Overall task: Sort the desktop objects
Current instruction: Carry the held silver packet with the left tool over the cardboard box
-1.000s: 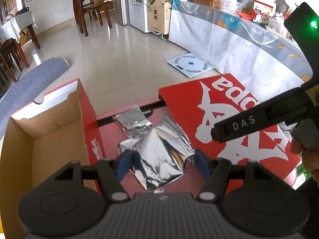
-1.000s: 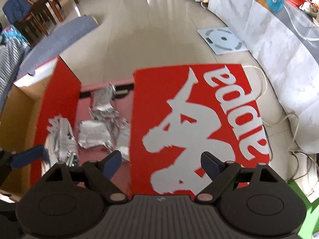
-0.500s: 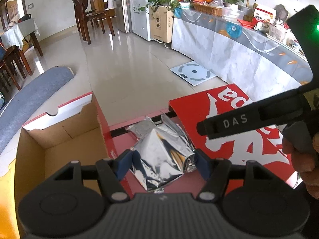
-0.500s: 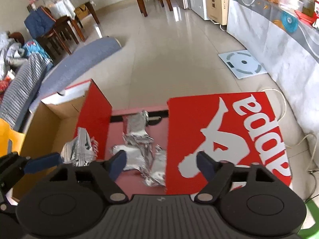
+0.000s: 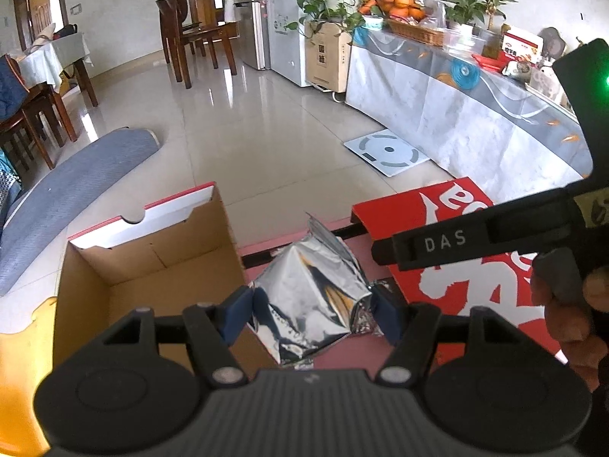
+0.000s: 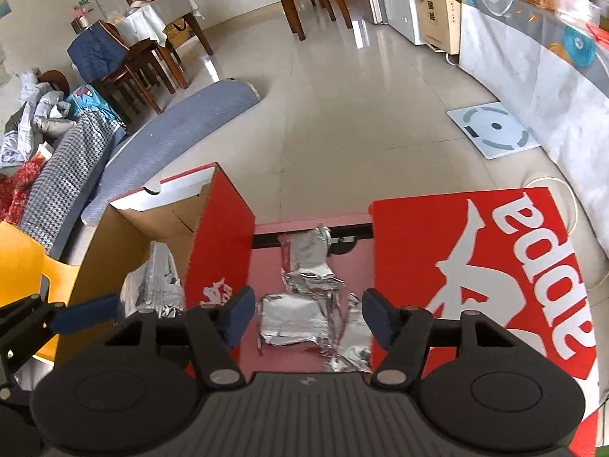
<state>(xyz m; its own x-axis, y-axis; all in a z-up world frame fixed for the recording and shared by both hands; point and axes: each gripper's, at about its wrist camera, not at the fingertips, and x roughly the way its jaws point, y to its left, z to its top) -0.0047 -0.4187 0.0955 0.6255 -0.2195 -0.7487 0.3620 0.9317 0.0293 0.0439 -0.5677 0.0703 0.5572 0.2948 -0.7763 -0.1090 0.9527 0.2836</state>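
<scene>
Foil pouch [image 5: 310, 299] now nearer open cardboard box [image 5: 160, 262], left jaws clamping it; right jaws apart, empty.

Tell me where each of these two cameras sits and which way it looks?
Left wrist: rides the left gripper, looking along its fingers at the foil pouch it holds beside the open box; a hand shows at right.
Right wrist: rides the right gripper, open above foil pouches.
Both see the box, red lid and floor.
</scene>
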